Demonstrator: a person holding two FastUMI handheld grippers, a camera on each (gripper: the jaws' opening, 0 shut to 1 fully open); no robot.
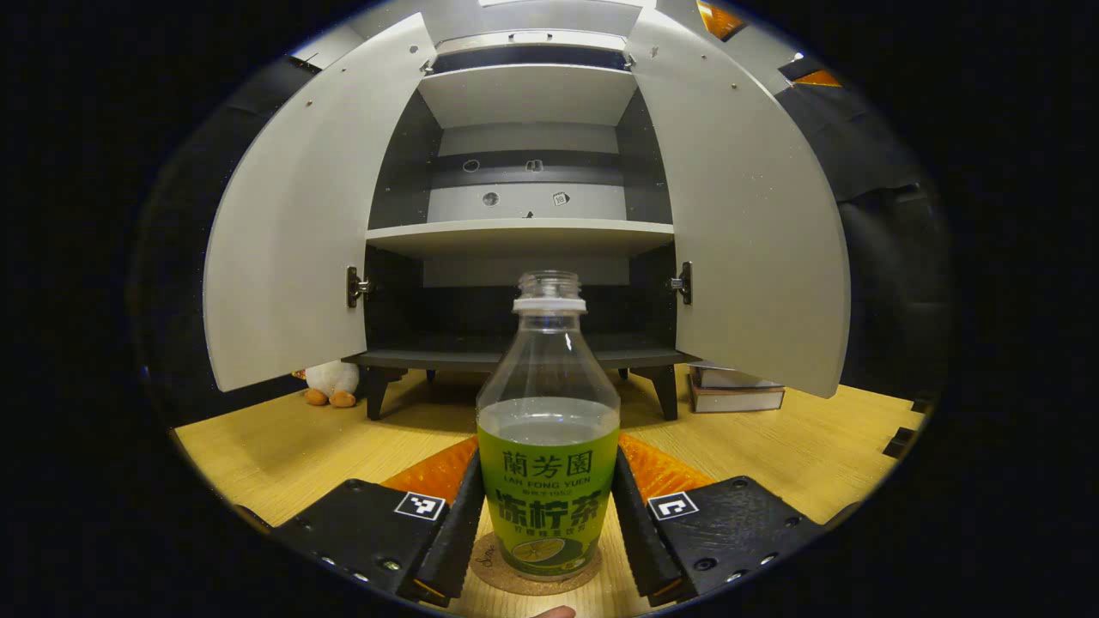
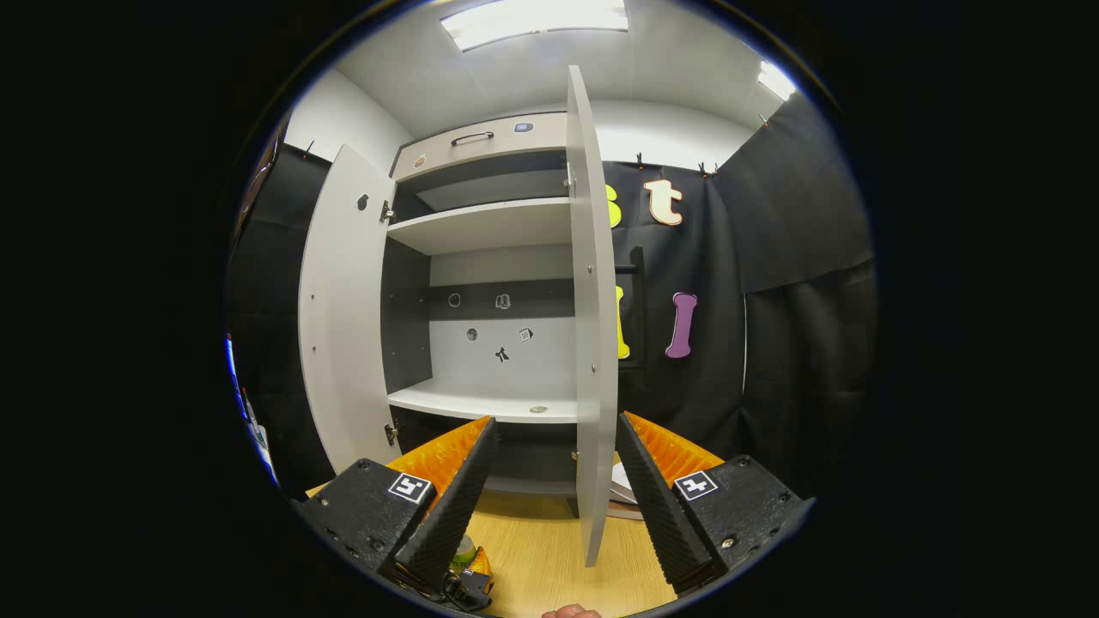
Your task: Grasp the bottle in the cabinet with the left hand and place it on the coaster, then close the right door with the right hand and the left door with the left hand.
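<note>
- The bottle [image 1: 548, 429] stands upright on the coaster [image 1: 534, 573], in front of the cabinet [image 1: 524, 232] on the wooden tabletop [image 1: 283, 455]. It has no cap, which is a good reason to keep it level.
- The left gripper [image 1: 547, 524] has a finger on each side of the bottle's label. They look to be touching or just beside it; I cannot tell whether they press.
- Judged from this, the placing is done or nearly so, and letting go comes next.
- The right gripper [image 2: 556, 493] hangs wide, holding nothing, with the free edge of the cabinet's right door [image 2: 591, 343] between its fingers but apart from both. That suits a push to swing it shut.
- Both doors stand wide, the left door [image 1: 292, 232] included, and the cabinet shelves look bare, so nothing inside blocks closing.
- Books [image 1: 737, 390] lie beside the cabinet under the right door's lower edge; whether they are low enough to clear the door's swing is hard to tell.
- A plush toy [image 1: 331, 382] sits below the left door, near the cabinet's foot.
</note>
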